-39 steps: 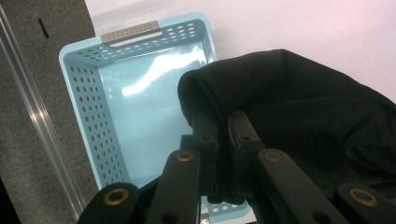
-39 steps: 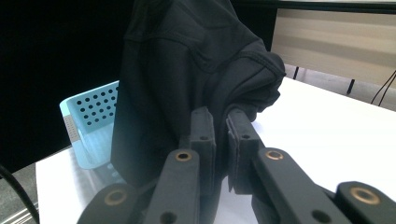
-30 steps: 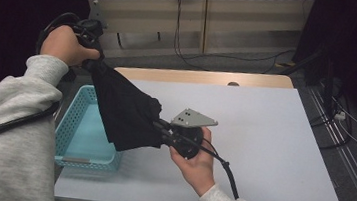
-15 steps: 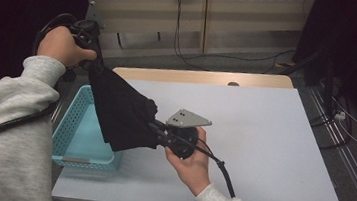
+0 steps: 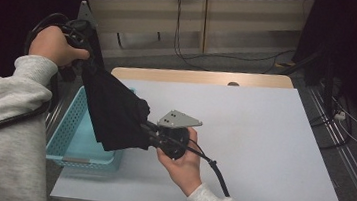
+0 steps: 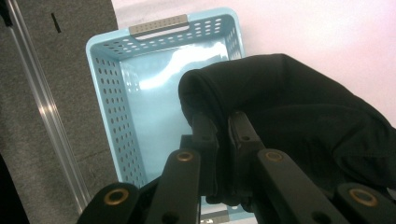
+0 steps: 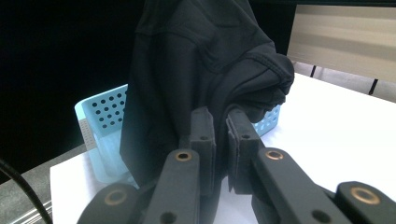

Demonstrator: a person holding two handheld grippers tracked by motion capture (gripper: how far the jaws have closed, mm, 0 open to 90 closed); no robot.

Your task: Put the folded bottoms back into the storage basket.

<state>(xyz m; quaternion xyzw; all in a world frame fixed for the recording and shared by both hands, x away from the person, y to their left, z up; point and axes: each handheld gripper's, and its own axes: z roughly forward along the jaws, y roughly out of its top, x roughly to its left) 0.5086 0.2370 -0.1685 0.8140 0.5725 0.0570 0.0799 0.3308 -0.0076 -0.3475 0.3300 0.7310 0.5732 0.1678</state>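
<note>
A black cloth (image 5: pixel 115 109) hangs stretched between my two grippers above the left side of the white table (image 5: pixel 263 139). My left gripper (image 5: pixel 81 60) is raised high at the upper left and is shut on the cloth's top edge (image 6: pixel 219 140). Lower down, near the table's middle front, my right gripper (image 5: pixel 149 132) is shut on the cloth's other end (image 7: pixel 219 126). Under the cloth stands a light blue perforated basket (image 5: pixel 70 134), seen from above (image 6: pixel 154 107) and from the side (image 7: pixel 100 121); its inside looks bare.
The basket stands at the table's left edge, partly over it. A wooden strip (image 5: pixel 199 76) runs along the table's far edge. Cables (image 5: pixel 191 56) lie on the grey floor behind, and a metal rail (image 5: pixel 349 158) runs along the right.
Both hands have drifted slightly, the left a little higher, so the cloth hangs a bit more stretched. Both grips are unchanged.
</note>
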